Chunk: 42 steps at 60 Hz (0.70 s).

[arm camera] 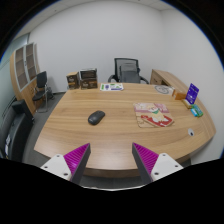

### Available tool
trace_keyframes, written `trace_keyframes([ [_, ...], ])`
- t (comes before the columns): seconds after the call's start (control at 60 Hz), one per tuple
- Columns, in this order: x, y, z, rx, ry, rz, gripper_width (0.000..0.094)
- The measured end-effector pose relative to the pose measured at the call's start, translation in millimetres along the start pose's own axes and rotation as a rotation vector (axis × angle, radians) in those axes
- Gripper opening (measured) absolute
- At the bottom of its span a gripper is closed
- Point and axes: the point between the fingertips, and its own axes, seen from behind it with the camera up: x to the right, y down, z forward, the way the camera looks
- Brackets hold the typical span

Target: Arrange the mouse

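**Gripper view: mouse on table, well ahead of spread fingers**

Gripper view looks down the length of a large wooden table [110, 135] in an office room. Gripper [112, 158] sits above the near edge of the table, fingers spread wide apart with nothing between them. Purple pads [75, 156] show on the inner faces of both fingers.

Mouse [96, 117], dark, lies on the bare tabletop. It is well beyond the fingertips, and slightly toward the left finger's side of the gap rather than centred. No contact between mouse and either finger.

Right of the mouse, apart from it, lies a patterned mat [153, 114] in pink and pale tones; details of what is on it cannot be made out. Farther along the right side of the table: a small teal object [197, 112] and an upright purple-and-white box [191, 94]. Some papers [112, 87] lie at the far end of the table.

Behind the far end stands a black office chair [127, 70]. Another chair [41, 86] stands at the left side, near a wooden shelf unit [22, 66] against the wall.
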Motion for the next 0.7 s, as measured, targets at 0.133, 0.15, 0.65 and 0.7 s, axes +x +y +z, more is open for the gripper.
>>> trace_keyframes([
  [0.133,-27,-2,17,-0.008,-0.006,-0.003,0.087],
  [0.15,-30,-3,20,-0.008,-0.007,-0.002,0.0871],
  [0.65,-96,-21,134,-0.002,0.006,-0.002,0.0868],
  [0.7,-97,-24,149,0.0,0.009,0.006,0.0868],
])
